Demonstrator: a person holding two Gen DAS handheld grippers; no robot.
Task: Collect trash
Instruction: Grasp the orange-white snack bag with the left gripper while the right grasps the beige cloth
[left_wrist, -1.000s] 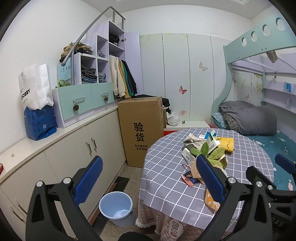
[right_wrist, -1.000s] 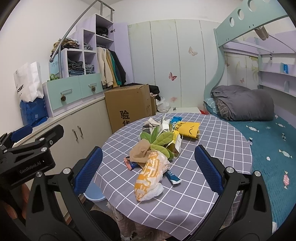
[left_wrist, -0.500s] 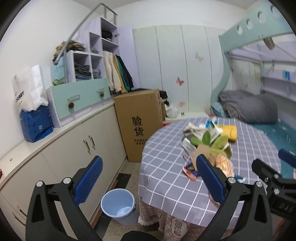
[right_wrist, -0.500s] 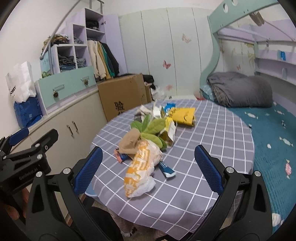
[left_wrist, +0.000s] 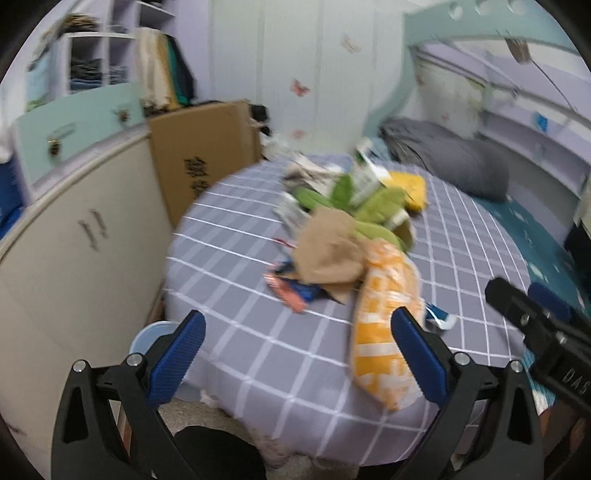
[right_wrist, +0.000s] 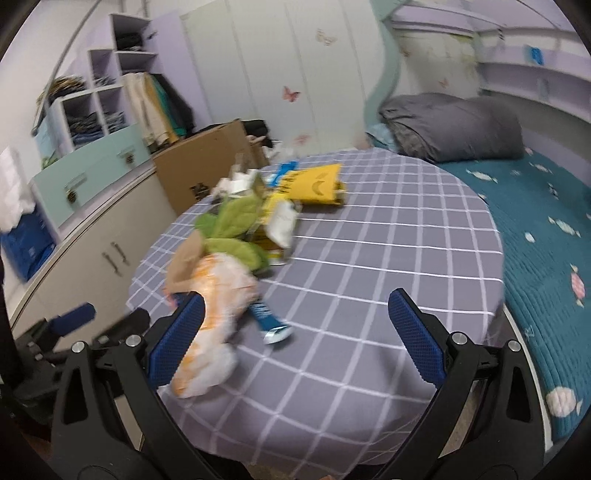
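Left black two-finger gripper w/ blue ribbed pads (left_wrist: 297, 356) held low at near edge of round table w/ grey white-checked cloth (left_wrist: 236, 266), fingers spread wide, nothing between them; pointed forward & slightly down over the cloth. Right black gripper w/ blue pads (right_wrist: 295, 341) likewise spread wide & empty, level w/ table edge, aimed across the cloth toward the bed. In left wrist view, right gripper's body visible at lower right; in right wrist view, left gripper's body at lower left, so the two sit side by side, apart. Trash heaped mid-table: crinkled orange-and-white plastic snack bag (left_wrist: 384, 332) nearest, lying just beside left gripper's right pad and touching/behind right gripper's left pad (right_wrist: 177, 343) in that view; crumpled brown paper (left_wrist: 328, 251) behind it; green leaf-shaped pieces (right_wrist: 232, 225); flat yellow packet (right_wrist: 314, 184) farther back; small blue-and-white wrapper (right_wrist: 267, 319) on cloth beside snack bag. Light-blue plastic bucket (left_wrist: 147, 336) on floor under table edge, left side. Both views motion-blurred; finer detail unreadable.
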